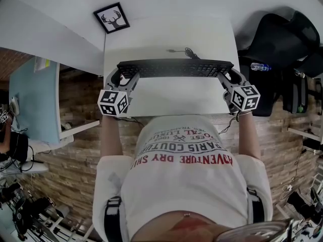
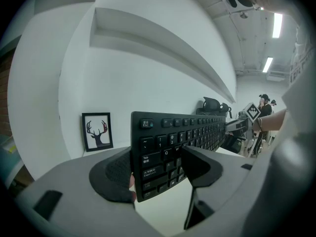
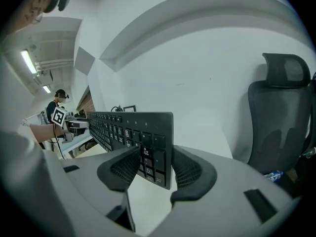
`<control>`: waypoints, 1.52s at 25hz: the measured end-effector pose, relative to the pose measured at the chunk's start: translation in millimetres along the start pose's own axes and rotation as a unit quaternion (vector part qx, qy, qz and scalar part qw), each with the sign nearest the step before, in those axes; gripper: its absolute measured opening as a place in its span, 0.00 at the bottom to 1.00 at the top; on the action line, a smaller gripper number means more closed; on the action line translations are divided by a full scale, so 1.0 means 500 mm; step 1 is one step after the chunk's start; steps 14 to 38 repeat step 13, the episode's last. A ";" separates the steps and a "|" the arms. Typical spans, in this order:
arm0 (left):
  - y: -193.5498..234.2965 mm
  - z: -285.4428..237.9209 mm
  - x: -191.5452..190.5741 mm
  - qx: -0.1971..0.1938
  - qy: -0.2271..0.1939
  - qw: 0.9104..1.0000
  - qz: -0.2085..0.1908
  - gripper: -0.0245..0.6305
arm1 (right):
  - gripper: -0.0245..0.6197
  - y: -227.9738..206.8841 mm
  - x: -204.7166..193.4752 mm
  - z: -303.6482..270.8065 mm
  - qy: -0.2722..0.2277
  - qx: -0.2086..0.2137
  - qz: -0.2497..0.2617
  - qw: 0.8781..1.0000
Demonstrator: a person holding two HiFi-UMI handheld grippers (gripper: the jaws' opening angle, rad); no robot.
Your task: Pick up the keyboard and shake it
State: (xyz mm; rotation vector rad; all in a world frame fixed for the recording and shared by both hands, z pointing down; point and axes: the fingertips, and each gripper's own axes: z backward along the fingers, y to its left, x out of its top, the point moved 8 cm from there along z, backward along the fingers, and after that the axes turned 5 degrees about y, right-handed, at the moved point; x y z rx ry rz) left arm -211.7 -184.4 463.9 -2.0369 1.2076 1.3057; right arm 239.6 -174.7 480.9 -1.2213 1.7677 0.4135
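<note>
A black keyboard (image 1: 174, 67) hangs above the white table (image 1: 166, 97), lifted and tilted up on edge, its cable (image 1: 185, 52) trailing toward the wall. My left gripper (image 1: 121, 78) is shut on its left end, and the keyboard (image 2: 173, 142) stands between the two dark pads in the left gripper view. My right gripper (image 1: 227, 78) is shut on the right end, where the keyboard (image 3: 133, 132) sits clamped between both pads. The left gripper (image 2: 157, 174) and right gripper (image 3: 155, 169) each pinch the board across its thickness.
A framed deer picture (image 1: 111, 17) leans against the wall at the table's back left. A black office chair (image 1: 282, 39) stands to the right with a water bottle (image 1: 260, 66) near it. A light blue desk (image 1: 35, 97) lies to the left.
</note>
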 end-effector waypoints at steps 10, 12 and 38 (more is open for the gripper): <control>-0.006 -0.001 -0.004 0.000 0.004 1.000 0.004 0.50 | 0.38 -0.004 -0.001 0.002 0.007 0.000 0.001 1.000; -0.007 0.000 -0.007 0.001 0.007 1.000 0.005 0.50 | 0.38 -0.005 -0.004 0.000 0.011 0.001 0.001 1.000; -0.007 0.000 -0.008 0.001 0.008 1.000 0.006 0.50 | 0.38 -0.005 -0.006 -0.001 0.013 0.001 0.000 1.000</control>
